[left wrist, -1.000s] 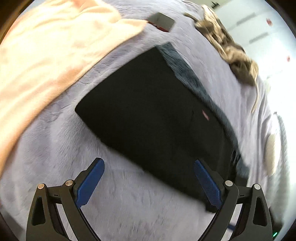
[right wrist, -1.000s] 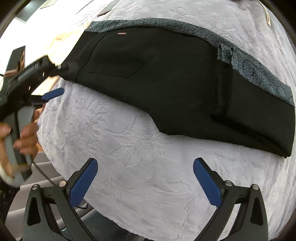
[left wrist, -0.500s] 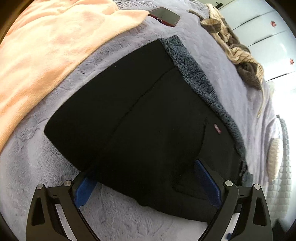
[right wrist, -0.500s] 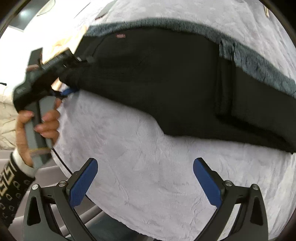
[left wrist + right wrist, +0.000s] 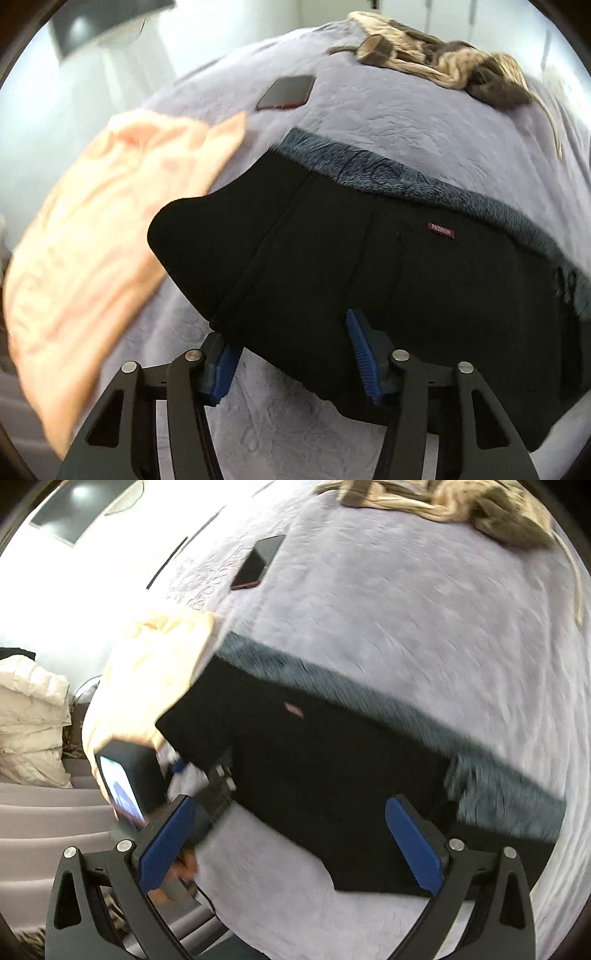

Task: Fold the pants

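The black pants (image 5: 369, 266) lie folded on the lilac bedspread (image 5: 388, 122), with a grey fuzzy lining along their far edge and a small red label. My left gripper (image 5: 291, 350) has its blue pads on either side of the pants' near edge, with fabric between them and a gap still showing. In the right wrist view the pants (image 5: 332, 768) fill the middle. My right gripper (image 5: 295, 838) is open, its tips over the near edge of the pants. The left gripper (image 5: 218, 775) shows there at the pants' left end.
A peach blanket (image 5: 96, 229) lies to the left, next to the pants. A dark phone (image 5: 286, 92) lies on the bed beyond it. A brown and tan garment (image 5: 443, 62) is heaped at the far side. The bed edge (image 5: 258, 923) is close in front.
The left gripper has moved onto the pants' near edge and its jaws have narrowed around the fabric. The right gripper has moved forward towards the pants, and stays open.
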{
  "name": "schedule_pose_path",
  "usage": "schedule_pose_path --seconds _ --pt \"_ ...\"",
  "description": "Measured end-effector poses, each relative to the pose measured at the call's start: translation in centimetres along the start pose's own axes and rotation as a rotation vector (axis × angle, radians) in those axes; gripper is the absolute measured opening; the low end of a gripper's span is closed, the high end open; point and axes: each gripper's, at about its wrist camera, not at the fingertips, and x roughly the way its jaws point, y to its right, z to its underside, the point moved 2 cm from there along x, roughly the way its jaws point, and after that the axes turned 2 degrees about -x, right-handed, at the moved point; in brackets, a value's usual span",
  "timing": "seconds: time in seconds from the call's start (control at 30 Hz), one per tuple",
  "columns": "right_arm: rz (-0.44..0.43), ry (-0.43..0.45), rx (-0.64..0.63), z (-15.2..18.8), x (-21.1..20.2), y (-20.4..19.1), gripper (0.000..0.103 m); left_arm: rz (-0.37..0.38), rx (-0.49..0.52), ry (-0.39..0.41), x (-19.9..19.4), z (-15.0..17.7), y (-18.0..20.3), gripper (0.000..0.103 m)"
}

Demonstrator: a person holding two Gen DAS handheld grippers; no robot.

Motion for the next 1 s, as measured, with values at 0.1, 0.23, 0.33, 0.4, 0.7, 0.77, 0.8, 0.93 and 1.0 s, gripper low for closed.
schedule_pose_path --seconds 0.1,0.23,0.33,0.4,0.7,0.77,0.8,0.93,1.0 --pt "-0.034 -0.092 -0.018 -3.7 1.7 -1.9 0.103 -0.065 0.083 0.046 -0.7 0.3 1.1 0.054" --pt "-0.051 -0.202 -0.074 -7.3 5.8 -6.3 0.097 -0.081 0.140 0.064 -1.0 0.8 2.1 0.050" --pt "-0.055 -0.285 -0.133 -8.9 8.8 -9.7 0.091 -0.109 0.185 0.084 -1.2 1.1 2.7 0.050" --pt "-0.041 -0.344 -0.182 -9.4 10.8 -11.6 0.091 -0.098 0.176 0.081 -1.2 0.9 2.4 0.050" --pt "0.106 -0.555 -0.348 -9.2 18.3 -16.4 0.082 -0.088 0.170 0.082 -1.5 0.7 2.3 0.050" --pt "0.139 -0.583 -0.354 -8.8 19.1 -15.9 0.030 -0.062 0.165 0.072 -1.6 0.6 2.3 0.050" --pt "0.144 -0.579 -0.343 -8.7 19.0 -15.4 0.024 -0.057 0.171 0.082 -1.9 0.5 2.5 0.050" --pt "0.018 -0.468 -0.285 -8.6 15.0 -12.9 0.017 -0.048 0.190 0.137 -4.0 -0.3 3.7 0.050" --pt "-0.016 -0.438 -0.267 -8.4 13.7 -12.1 0.016 -0.037 0.198 0.166 -5.3 -0.8 4.4 0.050"
